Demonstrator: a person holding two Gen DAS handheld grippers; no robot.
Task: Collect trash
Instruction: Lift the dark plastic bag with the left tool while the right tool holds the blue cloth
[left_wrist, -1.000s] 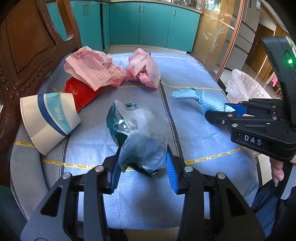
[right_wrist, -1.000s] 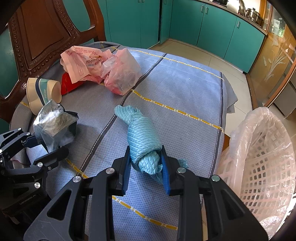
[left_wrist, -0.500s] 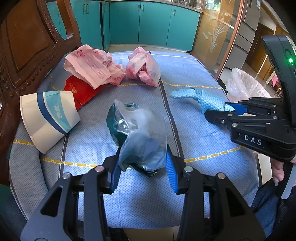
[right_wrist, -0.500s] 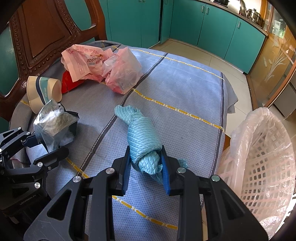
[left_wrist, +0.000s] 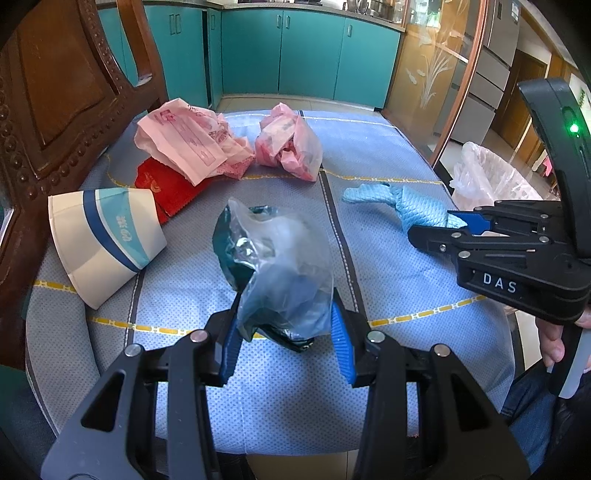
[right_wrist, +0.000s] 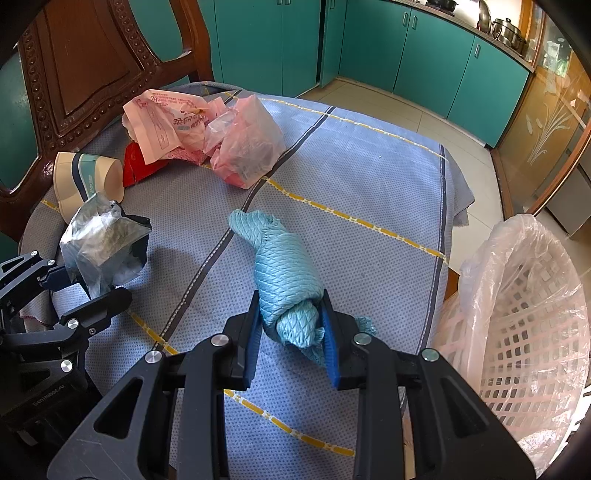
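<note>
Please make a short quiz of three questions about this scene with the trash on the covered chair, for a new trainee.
1. True or false: the left gripper is closed on the blue cloth roll.
2. Which item lies nearest the carved chair back? A) the paper cup B) the pink plastic bag C) the blue cloth roll
3. Fill in: the lined basket stands beside the seat on the side of the ____ gripper.

Key:
1. False. It grips the clear plastic bag; the right gripper grips the cloth roll.
2. A
3. right
</note>
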